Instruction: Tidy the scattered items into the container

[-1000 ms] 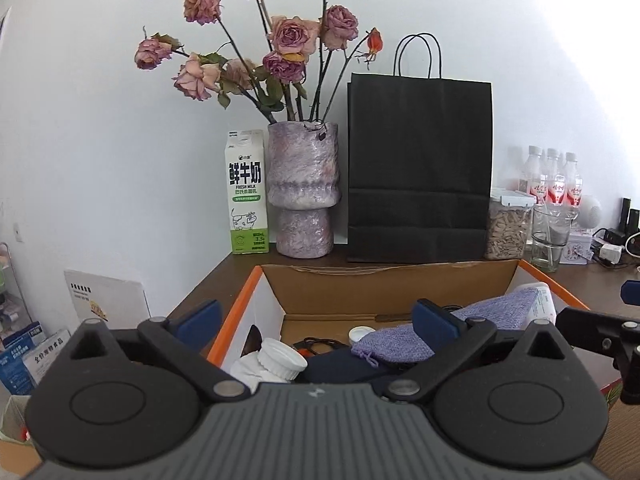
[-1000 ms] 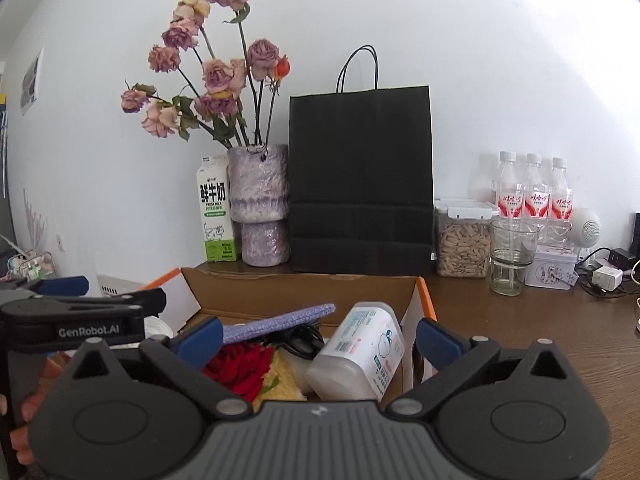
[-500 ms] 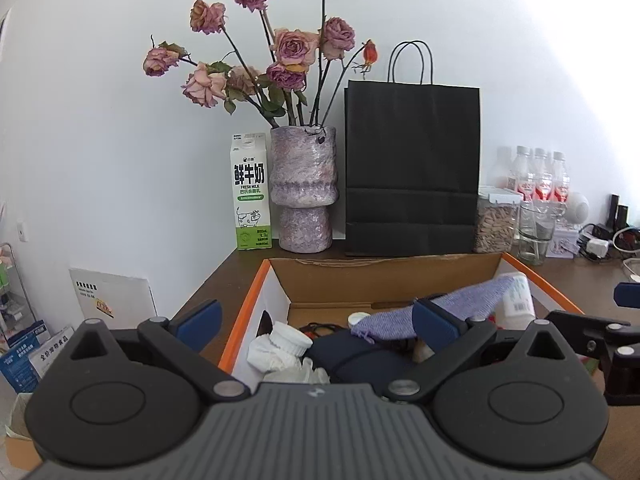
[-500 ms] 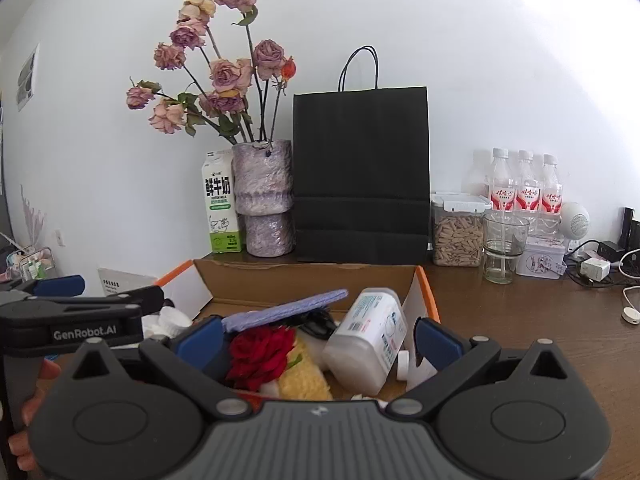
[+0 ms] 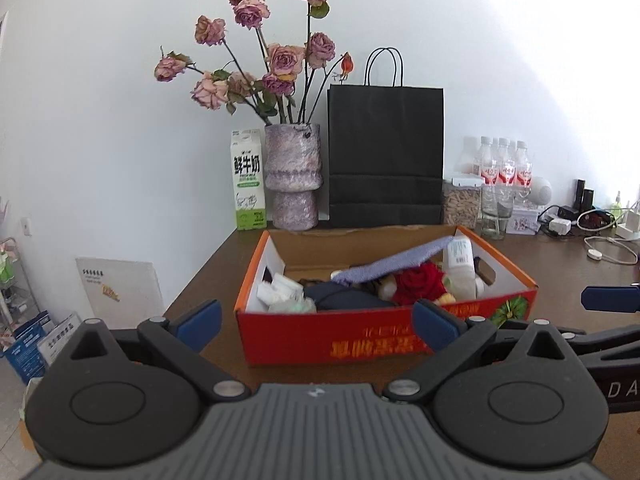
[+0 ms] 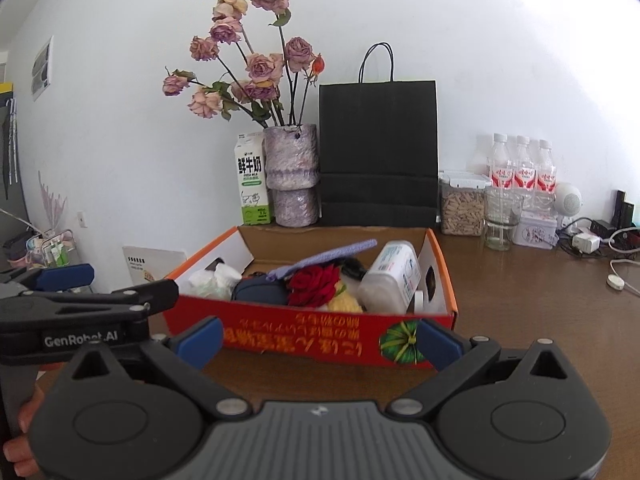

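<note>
the red cardboard box [image 5: 360, 340] sits on the brown table [image 6: 540, 320], its near wall printed with yellow chinese characters (upside down in the right wrist view) and a green melon picture [image 6: 400, 346]. inside lie a red rose [image 6: 314, 286], a purple cloth [image 5: 392, 264], a dark blue pouch [image 6: 260, 292] and a white bottle [image 6: 394, 280] with a printed label too small to read. the left gripper [image 5: 316, 328] and right gripper [image 6: 318, 338] both hang released and empty, near side of the box. the left tool's arm reads "genrobot.ai" [image 6: 80, 338]. far behind, a milk carton [image 5: 248, 186] says "fresh milk".
</note>
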